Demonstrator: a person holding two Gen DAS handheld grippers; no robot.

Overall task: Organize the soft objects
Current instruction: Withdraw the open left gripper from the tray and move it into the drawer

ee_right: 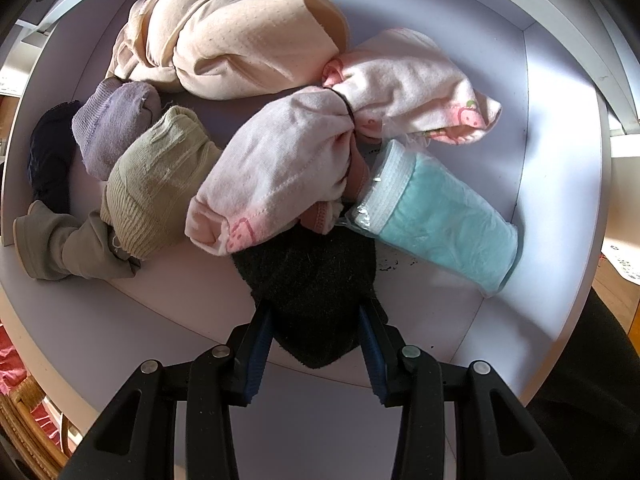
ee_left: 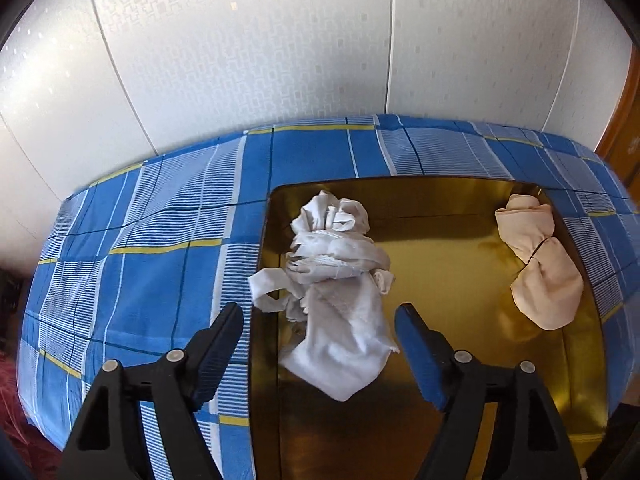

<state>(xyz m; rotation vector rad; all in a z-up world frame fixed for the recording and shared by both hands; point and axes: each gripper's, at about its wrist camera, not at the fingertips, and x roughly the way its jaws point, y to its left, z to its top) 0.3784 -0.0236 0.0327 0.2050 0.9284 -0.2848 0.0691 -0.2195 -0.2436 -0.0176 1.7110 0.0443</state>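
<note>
A bed under a blue checked sheet (ee_left: 160, 240) fills the left wrist view, backed by a pale patterned wall (ee_left: 240, 60). On the sheet lies a gold tray (ee_left: 440, 264), and on the tray are two soft things: a white bundle (ee_left: 340, 276), knotted and trailing a strap over the tray's left rim, and a peach roll (ee_left: 540, 264) near the right rim, well apart from it. The left gripper (ee_left: 320, 320) hangs over the bundle with its jaws spread wide; the cloth shows between them, but the pads stand clear of it. The right wrist view looks straight down into a white bin (ee_right: 560, 160) heaped with rolled garments: a peach one (ee_right: 240, 48) at the back, a pink printed one (ee_right: 320, 152) in the middle, a teal roll in a clear wrapper (ee_right: 444, 220), an olive ribbed one (ee_right: 160, 184), a lilac one (ee_right: 116, 120), a taupe one (ee_right: 60, 244), and something dark, perhaps navy, at the far left (ee_right: 48, 152). The right gripper (ee_right: 316, 320) is clamped, jaws narrow, on a black fuzzy piece (ee_right: 312, 276) at the bin's near side.
</note>
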